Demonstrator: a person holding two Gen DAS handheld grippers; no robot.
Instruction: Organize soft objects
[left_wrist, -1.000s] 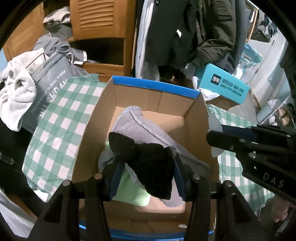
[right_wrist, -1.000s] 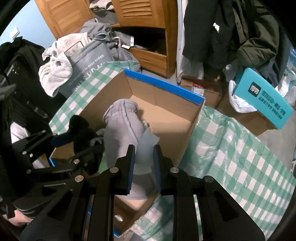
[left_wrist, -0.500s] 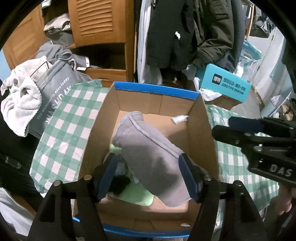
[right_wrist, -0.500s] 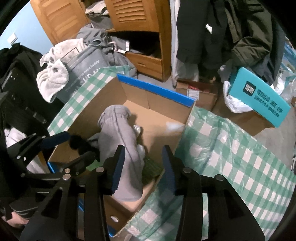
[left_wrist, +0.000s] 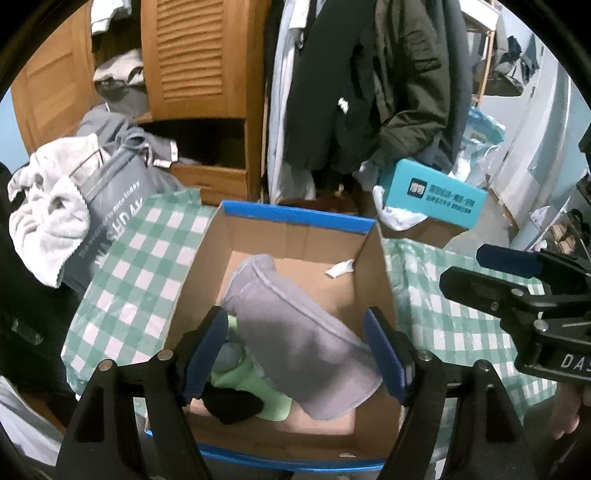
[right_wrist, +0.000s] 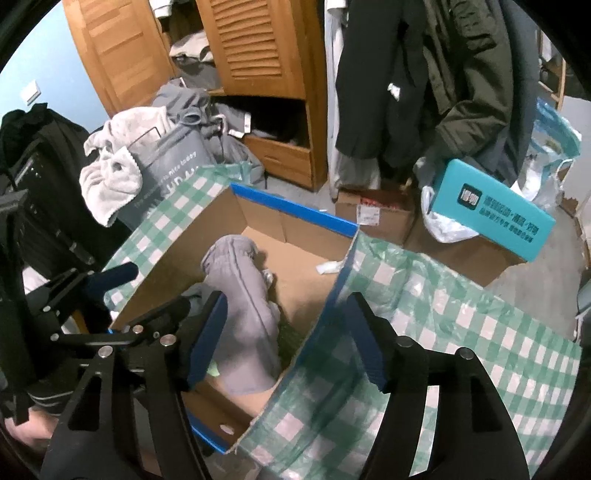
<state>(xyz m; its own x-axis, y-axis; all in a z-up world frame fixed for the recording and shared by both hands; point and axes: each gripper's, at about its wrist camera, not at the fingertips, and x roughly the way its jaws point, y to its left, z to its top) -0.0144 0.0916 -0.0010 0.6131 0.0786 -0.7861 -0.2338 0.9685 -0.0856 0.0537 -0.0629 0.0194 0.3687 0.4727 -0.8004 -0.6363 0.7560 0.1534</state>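
1. Cluttered room: louvred wooden wardrobe (left_wrist: 199, 48), dark hanging coats (left_wrist: 373, 81), green-and-white checked cloth (left_wrist: 136, 266) underneath.
2. One open cardboard box with blue rim (left_wrist: 295, 216) on the cloth. Inside: one grey folded garment (left_wrist: 295, 332), one pale green cloth (left_wrist: 255, 387), one black sock-like piece (left_wrist: 232, 404), one white scrap (left_wrist: 340, 267).
3. Left gripper (left_wrist: 295, 350) and right gripper (right_wrist: 284, 339): jaws opening, wide, gripping nothing; the garment lies below them.
4. Grey laundry bag (left_wrist: 110, 218), partly readable "nice today"; white towel (left_wrist: 48, 218) draped on it.
5. One teal carton (left_wrist: 432, 194), print unreadable.
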